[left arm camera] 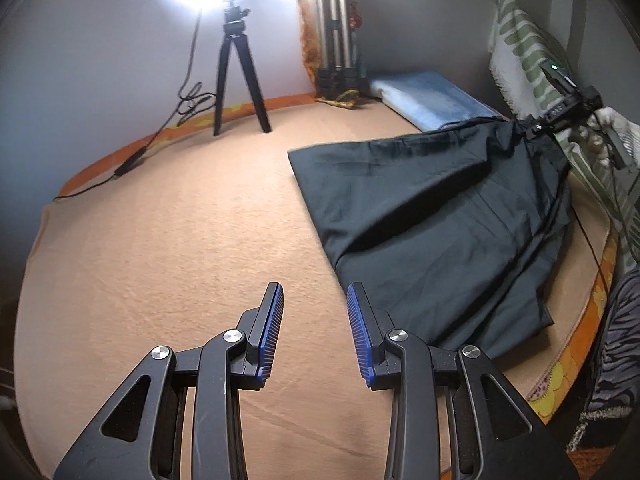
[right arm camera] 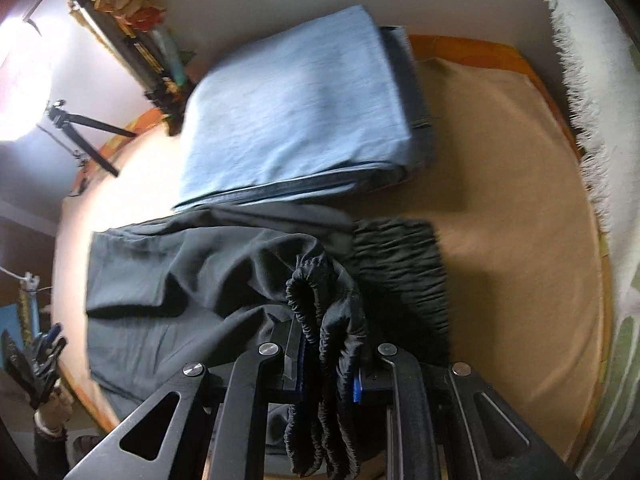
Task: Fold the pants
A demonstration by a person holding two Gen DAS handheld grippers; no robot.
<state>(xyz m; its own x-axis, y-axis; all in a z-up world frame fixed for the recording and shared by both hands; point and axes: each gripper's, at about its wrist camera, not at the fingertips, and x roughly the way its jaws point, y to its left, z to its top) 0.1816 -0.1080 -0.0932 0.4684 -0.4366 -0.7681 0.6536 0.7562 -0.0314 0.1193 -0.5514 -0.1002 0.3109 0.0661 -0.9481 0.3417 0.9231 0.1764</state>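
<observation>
Dark pants (left arm camera: 440, 216) lie on the tan bed cover (left arm camera: 180, 240), spread to the right. My left gripper (left arm camera: 315, 300) is open and empty, hovering just left of the pants' near edge. My right gripper (left arm camera: 536, 128) is at the far right end of the pants, lifting that end. In the right wrist view my right gripper (right arm camera: 330, 344) is shut on the bunched elastic waistband (right arm camera: 320, 308) of the pants (right arm camera: 180, 288), which drapes between the jaws. The left gripper (right arm camera: 36, 356) shows at the lower left edge there.
Folded light blue cloth (left arm camera: 428, 100) (right arm camera: 296, 112) lies beyond the pants. A black tripod (left arm camera: 236, 80) with a bright lamp and cable stands at the back. A silver folded tripod (left arm camera: 334, 28) leans against the wall. A white and green fringed towel (left arm camera: 524, 48) hangs at right.
</observation>
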